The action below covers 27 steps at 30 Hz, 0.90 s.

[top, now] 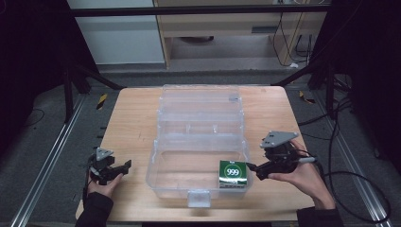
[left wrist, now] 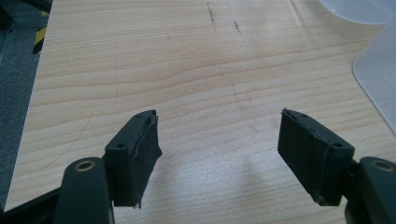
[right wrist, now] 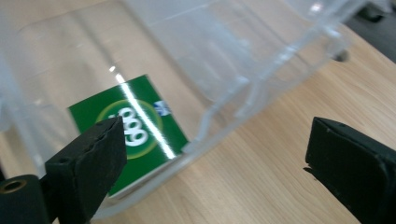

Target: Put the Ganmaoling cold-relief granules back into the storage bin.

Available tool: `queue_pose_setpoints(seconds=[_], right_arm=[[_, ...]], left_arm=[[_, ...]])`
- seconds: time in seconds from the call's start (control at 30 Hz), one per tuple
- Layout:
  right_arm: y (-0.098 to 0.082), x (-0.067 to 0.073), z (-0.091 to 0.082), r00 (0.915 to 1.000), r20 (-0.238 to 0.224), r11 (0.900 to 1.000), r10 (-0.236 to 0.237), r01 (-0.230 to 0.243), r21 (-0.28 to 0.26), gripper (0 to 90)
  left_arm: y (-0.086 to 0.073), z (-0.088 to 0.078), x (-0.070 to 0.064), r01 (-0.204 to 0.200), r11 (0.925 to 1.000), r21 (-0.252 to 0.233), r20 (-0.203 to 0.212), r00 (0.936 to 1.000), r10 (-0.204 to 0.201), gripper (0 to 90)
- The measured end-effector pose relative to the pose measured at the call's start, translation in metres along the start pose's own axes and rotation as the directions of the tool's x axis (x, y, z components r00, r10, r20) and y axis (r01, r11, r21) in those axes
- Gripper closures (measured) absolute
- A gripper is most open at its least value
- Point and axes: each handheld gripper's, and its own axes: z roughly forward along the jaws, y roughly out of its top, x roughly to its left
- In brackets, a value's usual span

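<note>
High view: the wooden bench (top: 132, 123) carries a clear plastic box (top: 201, 142) with its lid thrown open toward the far edge. Inside the box, in its front right corner, lies a green packet (top: 234, 174) marked 999, flat on the bottom and close against the right wall. The right tongs (top: 251, 169) sit just outside that wall, pointing at the packet, jaws spread with nothing between them. In the right gripper view the packet (right wrist: 135, 140) shows through the clear wall, partly behind one jaw, with bare wood between the jaws. The left tongs (top: 124, 166) rest at the bench's front left, well apart from the box; in the left gripper view their jaws stand wide over bare wood (left wrist: 196, 84).
</note>
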Motion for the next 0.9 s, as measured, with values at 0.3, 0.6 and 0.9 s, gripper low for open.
queue_pose_setpoints(seconds=[0.3,0.6,0.9], right_arm=[[-0.044,-0.024,0.001,0.9462,0.161,0.954,0.281,-0.256,-0.159,5.3],[-0.075,-0.034,0.011,0.8976,0.235,0.921,0.373,-0.329,-0.208,5.1],[-0.113,-0.042,0.022,0.8503,0.266,0.886,0.454,-0.399,-0.235,5.0]], left_arm=[[0.0,0.0,0.0,-0.002,1.0,0.002,-0.001,1.0,0.002,28.8],[0.0,0.001,0.0,-0.003,1.0,0.0,0.004,1.0,0.003,30.0],[0.0,0.0,0.002,0.007,0.9999,-0.008,0.001,1.0,-0.007,29.9]])
